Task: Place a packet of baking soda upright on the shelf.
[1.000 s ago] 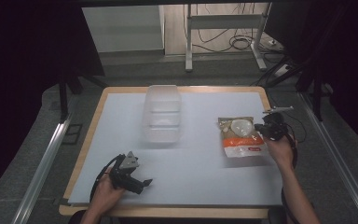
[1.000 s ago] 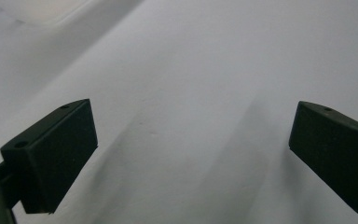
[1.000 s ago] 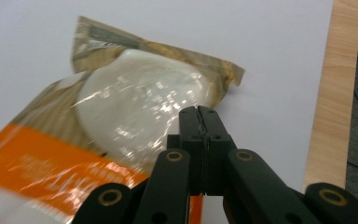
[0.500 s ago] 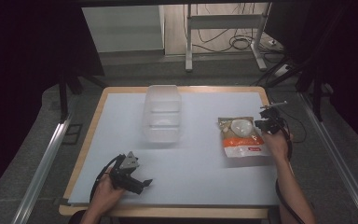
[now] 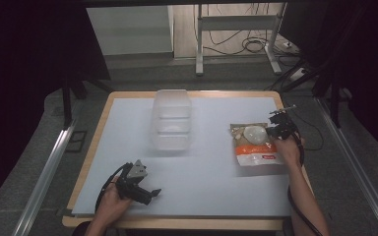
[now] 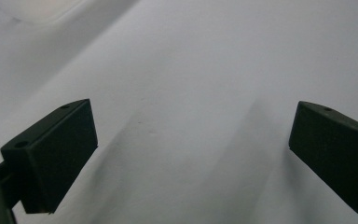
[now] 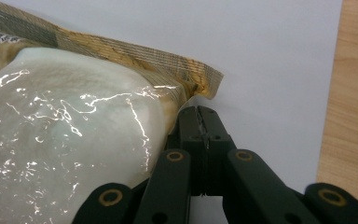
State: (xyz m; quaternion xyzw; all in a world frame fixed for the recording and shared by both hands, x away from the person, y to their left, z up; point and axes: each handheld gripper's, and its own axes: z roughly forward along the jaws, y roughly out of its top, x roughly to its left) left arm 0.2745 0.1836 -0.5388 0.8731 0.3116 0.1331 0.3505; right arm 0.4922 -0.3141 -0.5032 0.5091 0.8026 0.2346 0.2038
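Observation:
An orange-and-white bag [image 5: 255,147] with a pale round lump [image 5: 254,132] inside lies at the table's right. In the right gripper view the bag [image 7: 74,130] bulges at the left, and its brown corner [image 7: 200,79] curls up just past the jaw tips. My right gripper [image 5: 277,127] [image 7: 198,112] has its jaws pressed together at that corner edge, pinching it. A clear plastic container [image 5: 172,119] stands at the back middle. My left gripper [image 5: 147,194] [image 6: 191,154] rests low at the front left, open, with bare white table between its jaws.
The white mat [image 5: 202,172] covers the table inside a wooden rim [image 5: 177,222] [image 7: 345,93], which runs close to the right gripper's right side. Cables trail from both grippers. Dark floor and metal rails surround the table.
My right gripper has shifted slightly left and away along the bag's top right corner. The left gripper and the container have not moved.

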